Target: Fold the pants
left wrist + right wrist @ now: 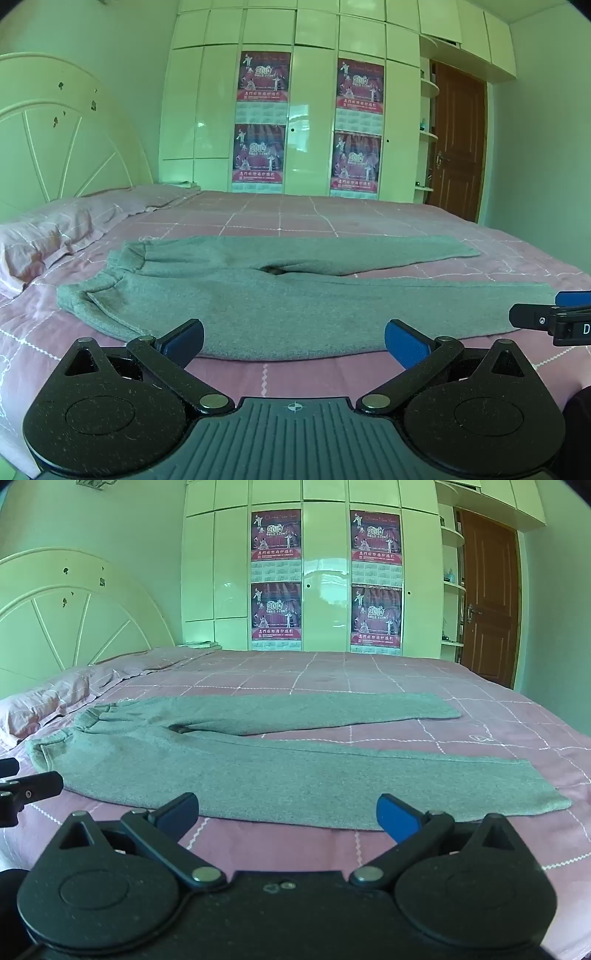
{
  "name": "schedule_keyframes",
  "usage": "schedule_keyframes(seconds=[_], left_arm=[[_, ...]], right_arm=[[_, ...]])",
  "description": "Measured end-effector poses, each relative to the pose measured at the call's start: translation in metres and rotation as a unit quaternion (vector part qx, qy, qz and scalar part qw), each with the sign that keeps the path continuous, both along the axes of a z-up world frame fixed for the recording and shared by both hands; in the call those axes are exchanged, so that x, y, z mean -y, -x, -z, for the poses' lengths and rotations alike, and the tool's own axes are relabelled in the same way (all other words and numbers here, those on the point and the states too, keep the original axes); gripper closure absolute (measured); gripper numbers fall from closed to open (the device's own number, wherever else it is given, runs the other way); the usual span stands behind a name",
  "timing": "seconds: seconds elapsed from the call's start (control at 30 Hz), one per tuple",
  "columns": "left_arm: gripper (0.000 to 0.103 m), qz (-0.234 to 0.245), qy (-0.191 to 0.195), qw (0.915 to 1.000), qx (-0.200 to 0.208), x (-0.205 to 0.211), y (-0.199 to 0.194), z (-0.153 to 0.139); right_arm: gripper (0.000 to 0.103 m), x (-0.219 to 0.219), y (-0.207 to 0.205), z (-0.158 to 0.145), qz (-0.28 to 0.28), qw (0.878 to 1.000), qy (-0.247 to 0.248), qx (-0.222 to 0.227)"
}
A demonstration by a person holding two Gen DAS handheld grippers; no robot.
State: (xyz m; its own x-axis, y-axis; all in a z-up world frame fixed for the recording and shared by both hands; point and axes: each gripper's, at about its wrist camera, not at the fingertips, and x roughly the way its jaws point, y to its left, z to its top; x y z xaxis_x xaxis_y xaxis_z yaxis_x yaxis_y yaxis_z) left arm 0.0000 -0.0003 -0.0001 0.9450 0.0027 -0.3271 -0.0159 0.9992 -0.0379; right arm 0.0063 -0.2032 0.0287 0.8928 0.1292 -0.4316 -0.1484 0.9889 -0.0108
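Grey pants [280, 306] lie flat on the pink bed, waistband to the left, both legs spread apart and running right; they also show in the right wrist view [280, 771]. My left gripper [293, 341] is open and empty, just short of the near edge of the near leg. My right gripper [288, 814] is open and empty, also just short of that near edge, further toward the cuff. The right gripper's tip shows at the right edge of the left wrist view [554, 319]. The left gripper's tip shows at the left edge of the right wrist view [29, 786].
The bed has a pink checked sheet [332, 218] with pink pillows [55, 229] at the left by a white headboard [55, 129]. White wardrobes with posters [258, 118] stand behind the bed. A brown door [458, 144] is at the back right.
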Motion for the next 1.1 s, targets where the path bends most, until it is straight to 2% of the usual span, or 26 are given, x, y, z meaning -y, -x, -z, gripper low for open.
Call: schedule_keyframes(seconds=[1.1], left_arm=[[0.0, -0.005, 0.001, 1.0, -0.001, -0.0048, -0.0008, 0.0]], right_arm=[[0.006, -0.001, -0.0025, 0.0049, 0.016, 1.0, -0.001, 0.004]])
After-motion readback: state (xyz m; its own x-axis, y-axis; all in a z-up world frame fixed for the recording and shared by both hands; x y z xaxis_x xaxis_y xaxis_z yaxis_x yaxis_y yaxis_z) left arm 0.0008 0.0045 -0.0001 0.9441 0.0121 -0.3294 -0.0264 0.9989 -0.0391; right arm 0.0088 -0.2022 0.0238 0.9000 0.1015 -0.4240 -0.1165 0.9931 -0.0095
